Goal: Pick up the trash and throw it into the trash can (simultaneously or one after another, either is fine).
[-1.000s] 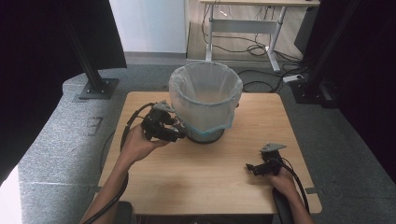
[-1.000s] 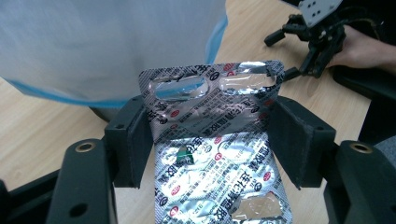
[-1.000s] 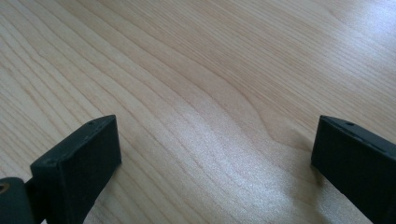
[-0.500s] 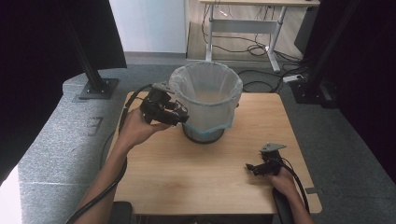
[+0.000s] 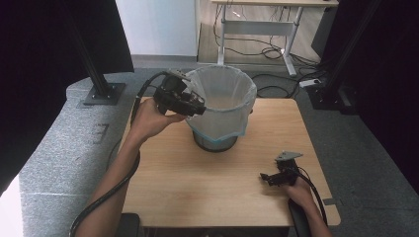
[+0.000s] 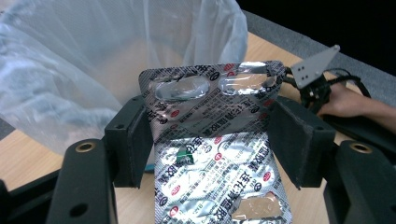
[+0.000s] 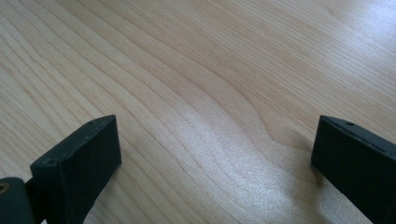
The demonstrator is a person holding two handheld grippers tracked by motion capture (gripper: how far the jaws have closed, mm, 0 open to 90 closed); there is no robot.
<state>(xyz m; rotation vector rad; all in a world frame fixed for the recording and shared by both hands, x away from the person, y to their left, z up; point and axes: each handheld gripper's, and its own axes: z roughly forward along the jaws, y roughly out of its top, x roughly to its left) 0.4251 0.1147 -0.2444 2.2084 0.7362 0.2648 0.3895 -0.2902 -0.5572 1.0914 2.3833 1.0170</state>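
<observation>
The left gripper (image 5: 190, 104) hangs above the bench (image 5: 197, 187) near its far left corner, right at the near-left rim of the bin (image 5: 222, 106), and its jaws are clamped on a blister pack (image 6: 215, 144). In the left gripper view the two black jaws press the pack's long side edges from either hand, at about the middle of its length. The pack is a silver foil strip printed with red and dark lettering; its long axis runs along the gripper's own line, straight away from the camera, so one short end points out past the jaw tips toward the mouth of the bin and the other points back toward the gripper body. The far end carries two pressed-out pockets side by side. The pack is bent across its width near the jaws, and the far part tilts upward. The bin stands in the middle of the bench's far half, lined with a thin clear bag (image 6: 70, 60) folded over its rim.

The right gripper (image 5: 269, 177) rests low near the bench's near right corner, well apart from the bin. In the right gripper view its jaws stand wide apart with bare wood between them.
</observation>
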